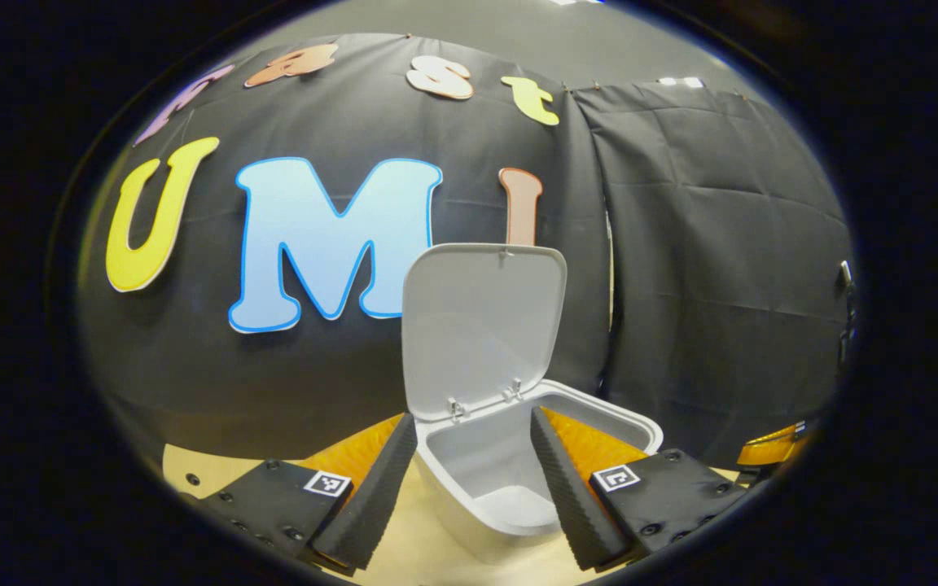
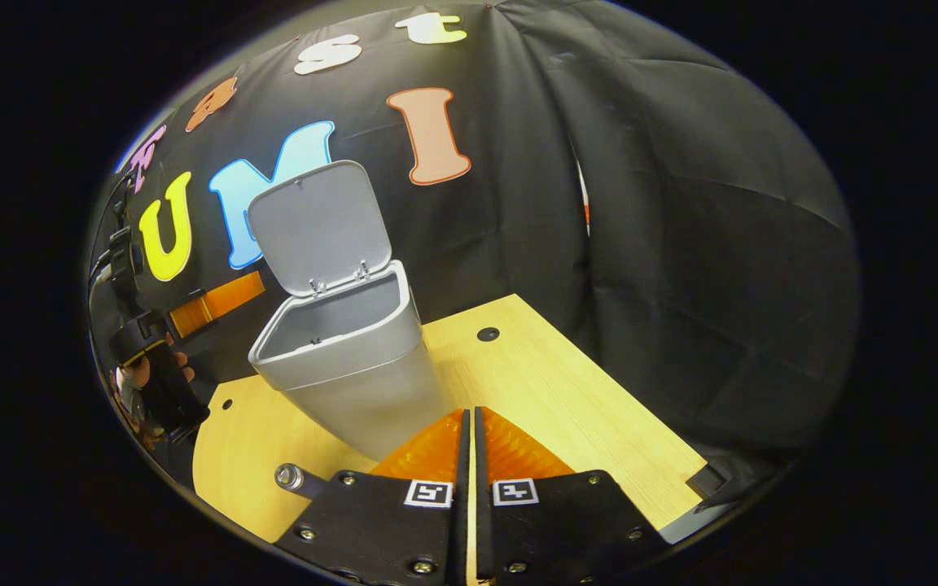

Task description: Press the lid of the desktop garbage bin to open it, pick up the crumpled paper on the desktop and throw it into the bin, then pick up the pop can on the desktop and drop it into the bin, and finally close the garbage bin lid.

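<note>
The garbage bin [image 2: 347, 366] stands on the tabletop [image 2: 567, 407] near its back edge, its lid [image 2: 318, 224] raised upright — the inside looks empty. The left hand-held gripper [image 1: 473, 488] hangs spread wide just above the bin's open mouth. The right hand-held gripper [image 2: 470, 456] is pressed together on nothing — just beside the bin's base.

The bin [image 2: 355, 382] and its lid [image 1: 481, 325] look like smooth matt plastic, the table [image 2: 550, 391] pale wood, the wall [image 1: 721, 244] creased black cloth.
</note>
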